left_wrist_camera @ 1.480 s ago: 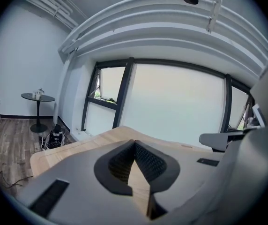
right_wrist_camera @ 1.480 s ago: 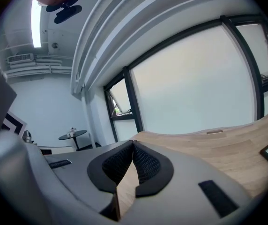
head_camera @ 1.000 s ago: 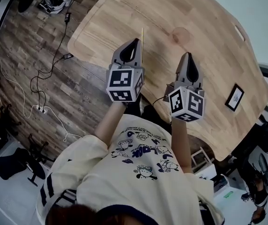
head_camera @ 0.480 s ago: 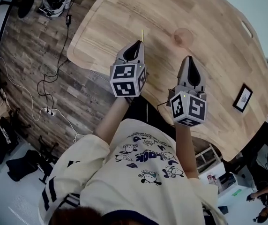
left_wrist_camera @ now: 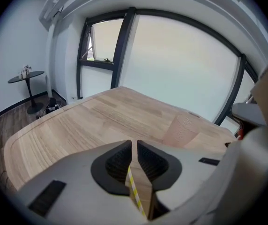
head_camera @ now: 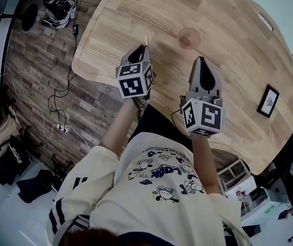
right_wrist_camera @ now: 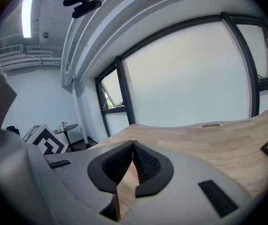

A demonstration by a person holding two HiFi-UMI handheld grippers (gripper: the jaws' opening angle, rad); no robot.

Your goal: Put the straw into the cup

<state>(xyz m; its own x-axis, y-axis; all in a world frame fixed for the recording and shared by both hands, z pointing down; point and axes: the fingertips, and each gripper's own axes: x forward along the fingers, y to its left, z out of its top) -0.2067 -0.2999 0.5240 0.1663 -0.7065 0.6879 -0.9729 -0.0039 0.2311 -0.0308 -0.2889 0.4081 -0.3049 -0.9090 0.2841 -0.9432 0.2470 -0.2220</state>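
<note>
The left gripper (left_wrist_camera: pixel 134 144) is clamped on the thin yellow-and-white striped straw (left_wrist_camera: pixel 135 191), its tip projecting forward for insertion into the translucent pinkish cup (left_wrist_camera: pixel 183 129), which stands apart on the light wooden table (head_camera: pixel 228 50) (right gripper (right_wrist_camera: pixel 133 144) closed, empty).

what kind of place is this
Most likely an office or studio room rather than a home: a large wooden table, tall dark-framed windows along the wall, and a power strip lying on the plank floor.

Cup (head_camera: pixel 189 37) on table (head_camera: pixel 228 70), straw (left_wrist_camera: pixel 133 188) left of it, frame (head_camera: pixel 268 101) right
</note>
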